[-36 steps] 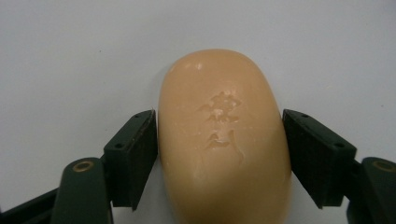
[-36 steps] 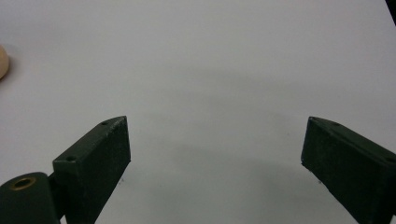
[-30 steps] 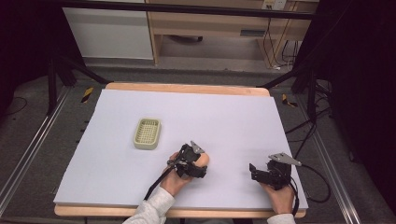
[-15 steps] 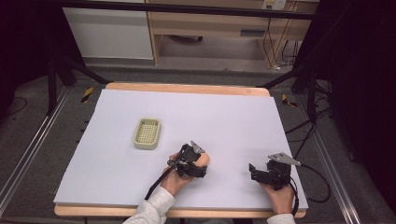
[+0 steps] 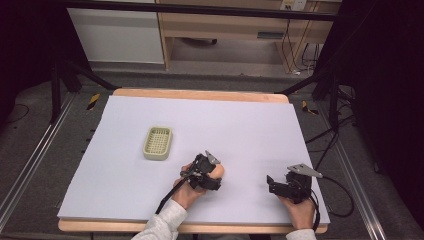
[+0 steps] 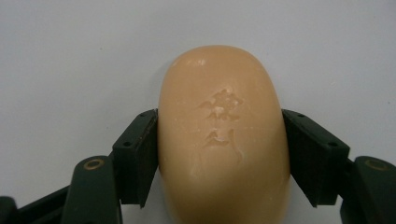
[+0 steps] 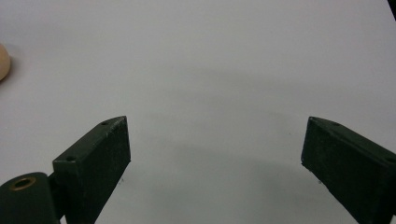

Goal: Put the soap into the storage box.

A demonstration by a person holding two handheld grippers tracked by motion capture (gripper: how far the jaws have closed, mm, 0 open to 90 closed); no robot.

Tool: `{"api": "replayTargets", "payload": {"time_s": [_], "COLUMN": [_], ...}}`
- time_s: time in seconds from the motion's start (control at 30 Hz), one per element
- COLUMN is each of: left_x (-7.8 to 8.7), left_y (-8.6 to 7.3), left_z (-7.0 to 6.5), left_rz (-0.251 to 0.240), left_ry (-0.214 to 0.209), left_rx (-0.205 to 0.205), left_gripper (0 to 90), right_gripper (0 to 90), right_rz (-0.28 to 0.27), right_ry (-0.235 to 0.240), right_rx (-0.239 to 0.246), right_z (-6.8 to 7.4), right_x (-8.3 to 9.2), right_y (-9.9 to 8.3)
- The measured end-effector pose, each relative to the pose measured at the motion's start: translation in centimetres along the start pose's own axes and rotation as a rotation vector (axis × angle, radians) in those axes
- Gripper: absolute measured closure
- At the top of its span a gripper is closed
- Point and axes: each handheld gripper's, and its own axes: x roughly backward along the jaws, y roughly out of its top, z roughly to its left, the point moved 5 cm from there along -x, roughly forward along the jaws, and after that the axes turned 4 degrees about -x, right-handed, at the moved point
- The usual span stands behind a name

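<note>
Since the earlier frames both hands are keeping their places on the table, while the left gripper (image 5: 216, 169) has just been closing its jaws on a bar of soap (image 5: 218, 171).

In the high view, the left gripper is sitting near the front middle of the white table (image 5: 240, 125), the peach-coloured soap showing at its tip; a pale slatted soap dish (image 5: 158, 143) is lying apart, farther back and to the left; the right gripper (image 5: 271, 183) is resting at the front right.

In the left gripper view, both pads are pressing against the flanks of the soap (image 6: 223, 135), its embossed face turned up.

In the right gripper view, the right gripper (image 7: 215, 154) is standing wide open over bare table; a sliver of the soap (image 7: 3, 61) is peeking in at the left edge.
</note>
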Motion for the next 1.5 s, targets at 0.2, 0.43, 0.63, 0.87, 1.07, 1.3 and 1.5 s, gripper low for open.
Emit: {"api": "replayTargets", "payload": {"time_s": [0.2, 0.43, 0.63, 0.87, 1.07, 1.3, 1.5], "left_x": [0.9, 2.4, 3.5, 4.5, 5.5, 6.5, 7.2], "left_y": [0.2, 0.3, 0.4, 0.0, -0.5, -1.5, -2.5], "left_z": [0.1, 0.2, 0.4, 0.6, 1.2, 2.4, 3.3], "left_rz": [-0.014, -0.029, -0.045, -0.049, -0.058, -0.067, -0.072], "left_ry": [-0.004, -0.011, -0.015, -0.016, -0.017, -0.003, 0.005], "left_rx": [-0.004, -0.016, -0.014, -0.024, -0.019, 0.001, 0.022], "left_gripper": [31.3, 31.4, 31.4, 31.4, 31.4, 31.4, 31.4], "right_gripper": [8.4, 8.3, 8.4, 8.4, 8.3, 8.4, 8.4], "right_rz": [0.000, -0.001, -0.001, 0.000, -0.001, 0.001, 0.001], "right_ry": [0.000, -0.001, -0.001, -0.001, -0.002, -0.003, -0.004], "right_rx": [0.000, 0.000, -0.001, -0.002, -0.003, -0.001, -0.005], "right_z": [0.0, -0.1, 0.0, 0.0, 0.0, 0.0, 0.0], "right_x": [0.0, 0.0, 0.0, 0.0, 0.0, -0.1, 0.0], "right_y": [0.0, 0.0, 0.0, 0.0, 0.0, 0.0, 0.0]}}
